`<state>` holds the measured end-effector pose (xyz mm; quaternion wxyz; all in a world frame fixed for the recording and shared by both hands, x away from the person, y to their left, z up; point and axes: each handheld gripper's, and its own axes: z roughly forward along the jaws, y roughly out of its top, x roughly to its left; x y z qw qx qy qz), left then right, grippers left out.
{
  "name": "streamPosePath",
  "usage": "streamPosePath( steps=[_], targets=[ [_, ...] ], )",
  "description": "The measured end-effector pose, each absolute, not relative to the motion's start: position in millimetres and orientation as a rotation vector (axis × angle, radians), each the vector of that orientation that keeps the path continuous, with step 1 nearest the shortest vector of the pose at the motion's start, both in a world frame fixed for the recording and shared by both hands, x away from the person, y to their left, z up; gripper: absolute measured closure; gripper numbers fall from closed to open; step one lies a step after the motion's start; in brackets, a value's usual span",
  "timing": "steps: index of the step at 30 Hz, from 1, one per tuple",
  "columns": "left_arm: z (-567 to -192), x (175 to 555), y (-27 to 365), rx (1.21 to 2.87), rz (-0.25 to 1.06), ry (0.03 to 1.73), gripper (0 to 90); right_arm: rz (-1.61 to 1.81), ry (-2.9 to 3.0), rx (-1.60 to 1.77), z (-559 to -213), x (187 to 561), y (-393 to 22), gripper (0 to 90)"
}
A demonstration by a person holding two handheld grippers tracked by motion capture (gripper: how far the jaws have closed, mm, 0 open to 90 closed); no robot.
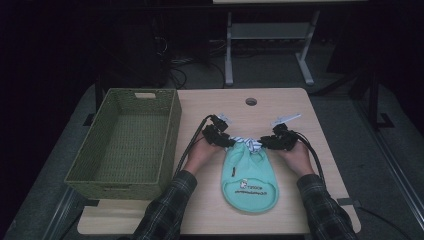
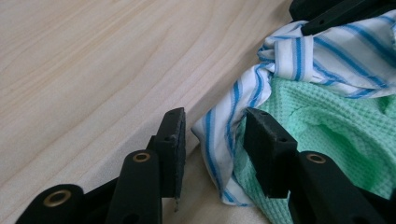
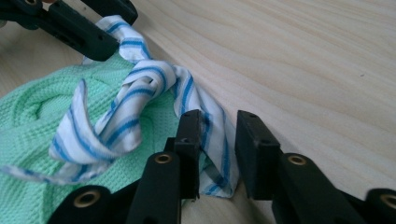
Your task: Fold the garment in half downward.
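A mint-green waffle bib lies flat in the middle of the table, with its blue-and-white striped ties bunched at the far end. My left gripper is at the ties' left end and my right gripper at their right end. In the left gripper view the jaws straddle a striped tie end with a gap beside it, so they are open. In the right gripper view the jaws likewise straddle a striped tie end, touching one pad only, open. Green cloth lies beside them.
A green woven basket with nothing in it stands at the table's left side, close to my left forearm. A round cable hole sits near the far edge of the light wood table. Table legs and cables lie beyond.
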<state>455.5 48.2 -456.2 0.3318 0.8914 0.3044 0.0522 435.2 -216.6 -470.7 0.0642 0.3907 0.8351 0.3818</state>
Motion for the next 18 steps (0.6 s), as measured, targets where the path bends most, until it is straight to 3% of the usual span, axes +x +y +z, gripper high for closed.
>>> streamPosePath(
  steps=[7, 10, 18],
  targets=[
    [-460.2, 456.7, 47.6, 2.347, 0.136, 0.786, 66.8, 1.141, 2.524, 1.135, -472.0, 431.8, -214.2, 81.1],
    [-460.1, 455.6, 45.6, 2.362, 0.131, 0.759, 77.4, 1.129, 2.527, 1.130, -471.7, 430.7, -212.4, 85.1],
    [-455.4, 451.5, 44.4, 2.395, 0.180, 0.722, 85.8, 1.060, 2.519, 1.084, -468.6, 428.0, -209.2, 87.8]
  ],
)
